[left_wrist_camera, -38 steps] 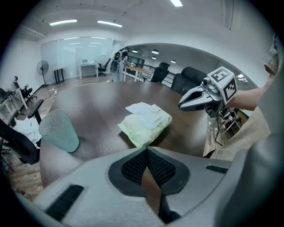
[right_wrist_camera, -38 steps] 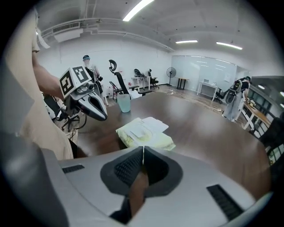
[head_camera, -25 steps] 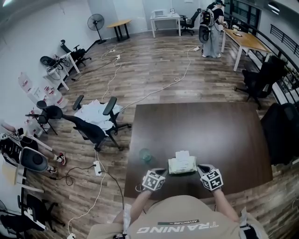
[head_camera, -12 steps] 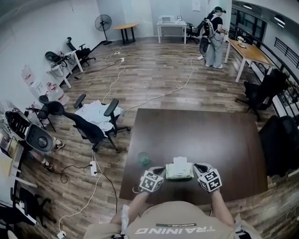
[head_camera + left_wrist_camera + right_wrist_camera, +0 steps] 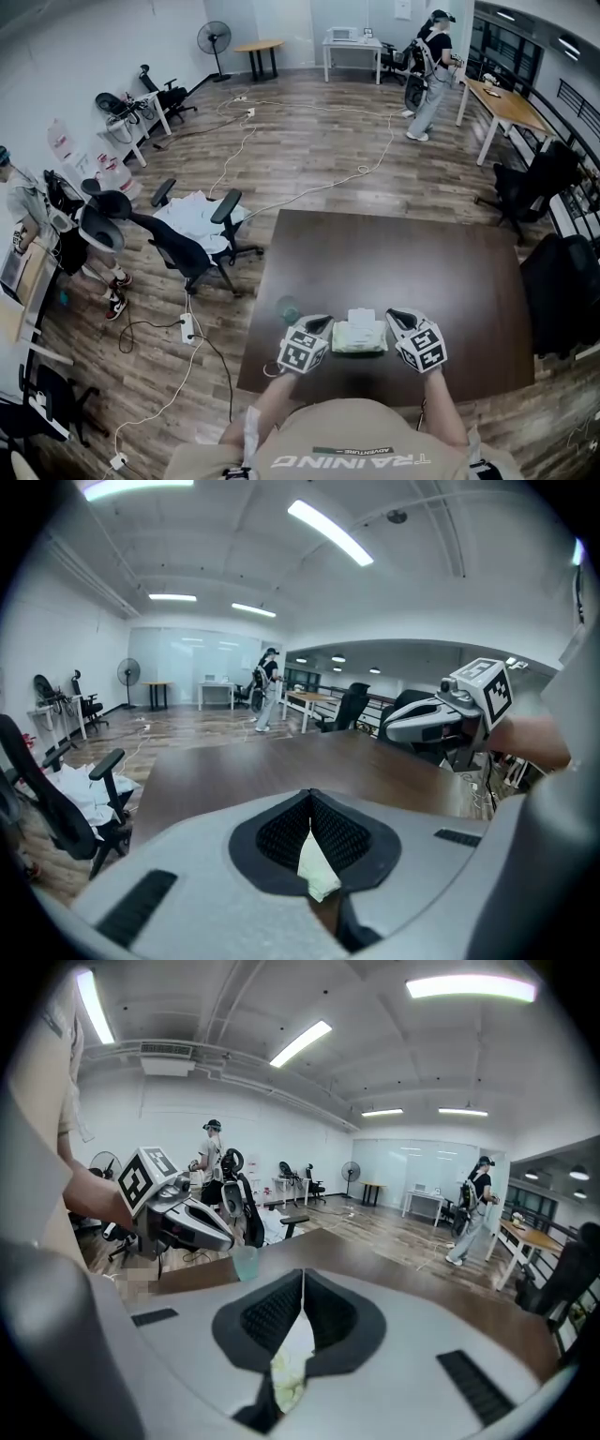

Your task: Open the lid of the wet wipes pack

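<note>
The wet wipes pack (image 5: 359, 336), pale green with a white flap at its far edge, hangs above the near edge of the brown table (image 5: 403, 253). My left gripper (image 5: 319, 328) is shut on the pack's left end. In the left gripper view a pale green sliver of the pack (image 5: 316, 864) is pinched between the closed jaws of the left gripper (image 5: 309, 794). My right gripper (image 5: 394, 322) is shut on the pack's right end. The right gripper view shows the same for the right gripper (image 5: 302, 1274): pale wrapper (image 5: 291, 1358) is squeezed between the pads.
A small green cup (image 5: 289, 309) stands on the table left of the pack; the cup (image 5: 246, 1262) also shows in the right gripper view. Office chairs (image 5: 187, 248) stand left of the table, cables lie on the floor, and a person (image 5: 429, 70) stands far back.
Both grippers have risen together, with the pack held between them, and it now hangs higher above the table. The head view has shifted a little.
</note>
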`<act>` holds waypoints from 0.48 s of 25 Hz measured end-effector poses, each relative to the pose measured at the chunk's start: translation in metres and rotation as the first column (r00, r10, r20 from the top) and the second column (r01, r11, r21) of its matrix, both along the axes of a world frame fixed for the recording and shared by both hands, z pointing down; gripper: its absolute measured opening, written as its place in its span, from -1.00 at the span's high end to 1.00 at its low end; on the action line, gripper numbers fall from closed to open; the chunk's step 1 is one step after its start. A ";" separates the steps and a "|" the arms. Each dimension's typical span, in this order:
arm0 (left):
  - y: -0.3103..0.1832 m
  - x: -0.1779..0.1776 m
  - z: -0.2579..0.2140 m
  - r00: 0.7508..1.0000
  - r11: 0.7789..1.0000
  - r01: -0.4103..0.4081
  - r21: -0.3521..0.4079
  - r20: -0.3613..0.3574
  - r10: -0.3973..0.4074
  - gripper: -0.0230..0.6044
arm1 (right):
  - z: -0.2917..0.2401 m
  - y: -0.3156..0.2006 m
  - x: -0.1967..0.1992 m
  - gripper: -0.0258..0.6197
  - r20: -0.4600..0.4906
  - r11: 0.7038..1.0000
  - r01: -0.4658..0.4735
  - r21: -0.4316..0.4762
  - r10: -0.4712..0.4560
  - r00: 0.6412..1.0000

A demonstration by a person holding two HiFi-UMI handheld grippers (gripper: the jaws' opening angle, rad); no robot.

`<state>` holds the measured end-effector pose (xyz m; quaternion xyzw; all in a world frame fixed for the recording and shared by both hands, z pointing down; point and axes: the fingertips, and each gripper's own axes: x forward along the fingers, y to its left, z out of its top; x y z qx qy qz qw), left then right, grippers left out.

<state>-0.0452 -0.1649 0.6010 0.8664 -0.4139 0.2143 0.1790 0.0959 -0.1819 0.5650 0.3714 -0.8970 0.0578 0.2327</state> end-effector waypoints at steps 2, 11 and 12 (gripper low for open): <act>-0.003 0.002 -0.011 1.000 1.000 0.004 0.025 -0.010 -0.004 0.90 | -0.009 -0.002 -0.001 0.87 0.008 1.000 -0.001 0.016 0.001 1.000; -0.026 0.008 -0.082 1.000 0.986 -0.015 0.169 -0.010 0.017 0.90 | -0.063 -0.015 -0.001 0.87 0.038 0.993 -0.003 0.114 -0.002 0.999; -0.028 0.008 -0.089 1.000 0.983 -0.019 0.183 -0.007 0.021 0.90 | -0.068 -0.016 -0.001 0.87 0.039 0.993 -0.002 0.121 -0.002 0.999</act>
